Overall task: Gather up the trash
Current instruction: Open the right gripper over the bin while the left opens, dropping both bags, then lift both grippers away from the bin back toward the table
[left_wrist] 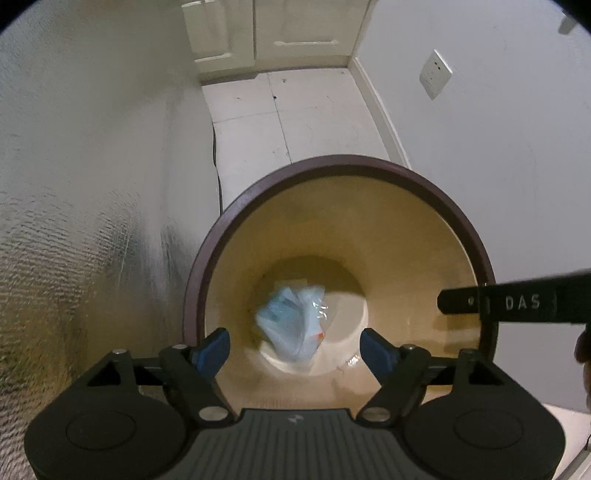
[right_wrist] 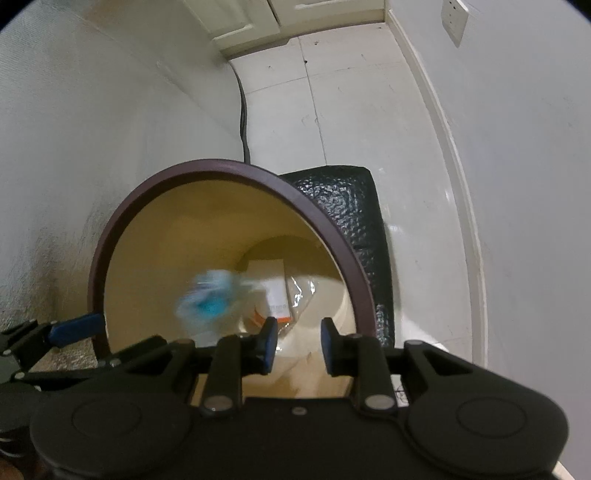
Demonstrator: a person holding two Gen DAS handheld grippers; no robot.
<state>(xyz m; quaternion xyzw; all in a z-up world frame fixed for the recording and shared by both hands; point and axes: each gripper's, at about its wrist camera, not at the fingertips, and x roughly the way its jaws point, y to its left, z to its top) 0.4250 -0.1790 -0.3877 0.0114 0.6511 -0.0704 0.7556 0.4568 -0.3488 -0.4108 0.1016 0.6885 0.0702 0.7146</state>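
A round bin with a dark brown rim [left_wrist: 332, 162] and a tan inside stands on the floor, seen from above in both views. My left gripper [left_wrist: 295, 349] hangs over its mouth, open, with nothing between the blue pads [left_wrist: 218, 347]. Below it, inside the bin, is a blurred light-blue crumpled wrapper [left_wrist: 291, 321]; in the right wrist view the wrapper [right_wrist: 207, 299] is also smeared. My right gripper [right_wrist: 299, 341] is over the bin too, jaws a little apart and empty. A white carton [right_wrist: 275, 286] and clear plastic lie on the bin's bottom.
A black textured block [right_wrist: 347, 221] stands right behind the bin. A dark cable [right_wrist: 243, 122] runs down along the silvery textured wall [left_wrist: 92, 221] at the left. A white wall with a socket [left_wrist: 436, 74] is at the right, and cabinet doors [left_wrist: 277, 29] close off the pale tiled floor.
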